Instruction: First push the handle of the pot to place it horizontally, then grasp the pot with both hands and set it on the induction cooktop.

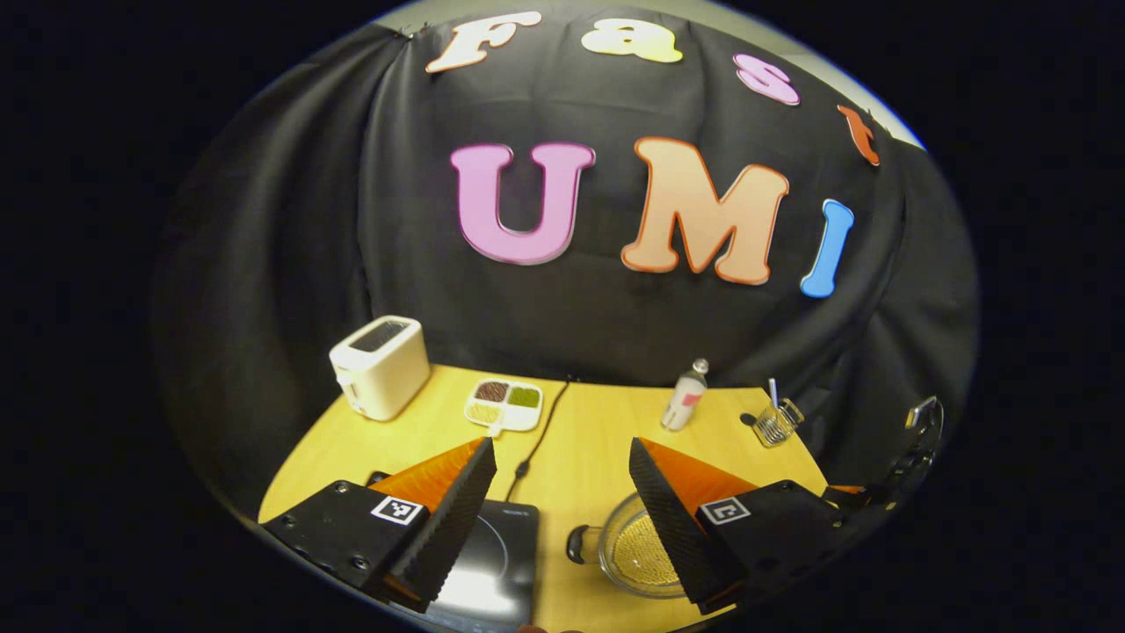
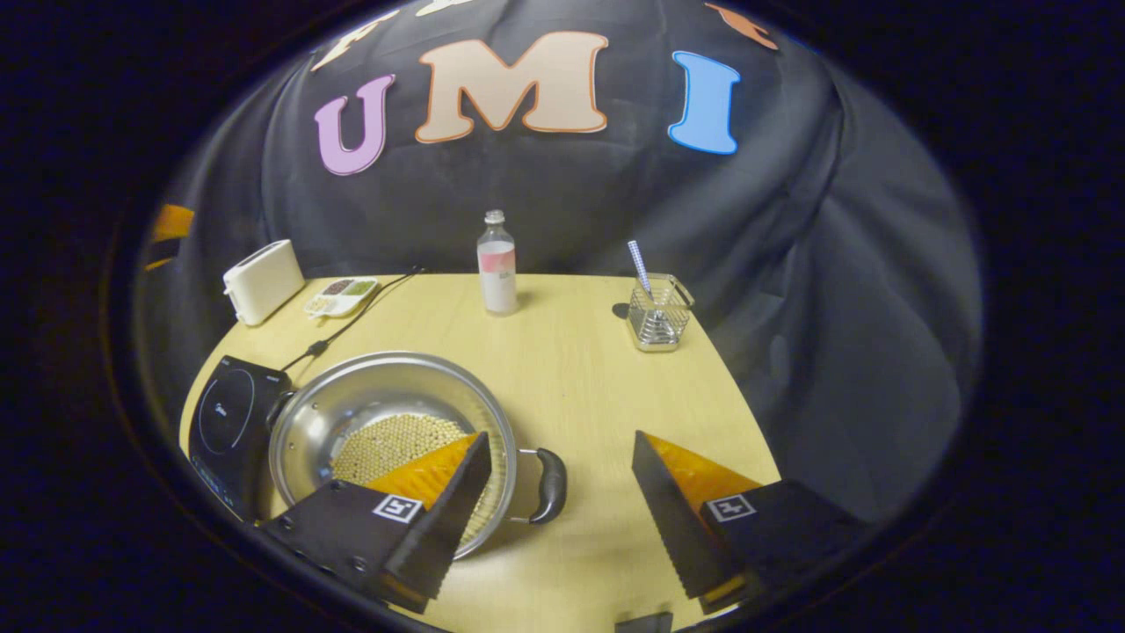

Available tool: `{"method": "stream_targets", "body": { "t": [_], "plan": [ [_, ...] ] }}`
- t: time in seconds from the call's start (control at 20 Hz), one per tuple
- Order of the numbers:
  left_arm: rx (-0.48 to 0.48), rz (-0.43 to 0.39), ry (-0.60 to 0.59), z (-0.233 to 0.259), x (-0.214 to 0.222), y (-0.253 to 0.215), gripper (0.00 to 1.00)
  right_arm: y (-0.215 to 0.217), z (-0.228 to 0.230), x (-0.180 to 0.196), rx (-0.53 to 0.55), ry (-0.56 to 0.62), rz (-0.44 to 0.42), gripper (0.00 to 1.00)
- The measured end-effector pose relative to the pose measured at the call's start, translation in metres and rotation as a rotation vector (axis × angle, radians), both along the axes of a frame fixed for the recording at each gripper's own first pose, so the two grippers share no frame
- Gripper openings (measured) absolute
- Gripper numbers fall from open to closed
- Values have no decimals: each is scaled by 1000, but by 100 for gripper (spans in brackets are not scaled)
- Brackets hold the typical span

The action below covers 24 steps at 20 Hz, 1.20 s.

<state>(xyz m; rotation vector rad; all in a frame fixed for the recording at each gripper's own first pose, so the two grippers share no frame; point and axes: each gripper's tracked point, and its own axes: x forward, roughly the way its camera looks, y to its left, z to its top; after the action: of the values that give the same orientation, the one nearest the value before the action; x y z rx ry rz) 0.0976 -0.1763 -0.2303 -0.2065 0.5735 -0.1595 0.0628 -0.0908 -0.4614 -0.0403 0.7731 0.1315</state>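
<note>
The shiny steel pot [image 2: 391,431], its bottom covered with pale beads, sits on the yellow wooden bench [image 2: 580,352] touching the flat black induction cooktop [image 2: 230,418], near the front edge. Bare bench lies to its right. The left gripper [image 1: 562,492] and right gripper [image 2: 562,488] hover wide open, holding nothing.

A shiny steel pot [image 2: 387,431] stands upright near the front left part of the desk [image 2: 571,352], its bottom covered with small pale yellow beads. A dark side handle [image 2: 552,485] sticks out level toward the desk's middle; the opposite handle [image 1: 577,545] points at the cooktop [image 2: 224,418]. That flat black cooktop lies at the desk's left edge, just beside the pot.
</note>
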Motion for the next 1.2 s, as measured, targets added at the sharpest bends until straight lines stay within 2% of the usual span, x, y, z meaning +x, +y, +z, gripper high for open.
{"method": "stream_targets", "body": {
  "t": [0.05, 0.35, 0.6, 0.85, 1.2],
  "plan": [
    [-4, -21, 45, -16, -2, -8, 99, -2, 1, -1, -4, 4, 0, 100],
    [2, -132, 253, -96, -16, -48, 99, -4, -14, 4, -1, 49, -12, 100],
    [15, -192, 382, -149, -26, -69, 100, -6, -31, 1, 4, 90, -23, 100],
    [32, -196, 480, -189, -35, -74, 100, -7, -50, -10, 12, 153, -59, 100],
    [45, -179, 560, -216, -44, -74, 98, 4, -69, -17, 48, 217, -66, 100]
  ]
}}
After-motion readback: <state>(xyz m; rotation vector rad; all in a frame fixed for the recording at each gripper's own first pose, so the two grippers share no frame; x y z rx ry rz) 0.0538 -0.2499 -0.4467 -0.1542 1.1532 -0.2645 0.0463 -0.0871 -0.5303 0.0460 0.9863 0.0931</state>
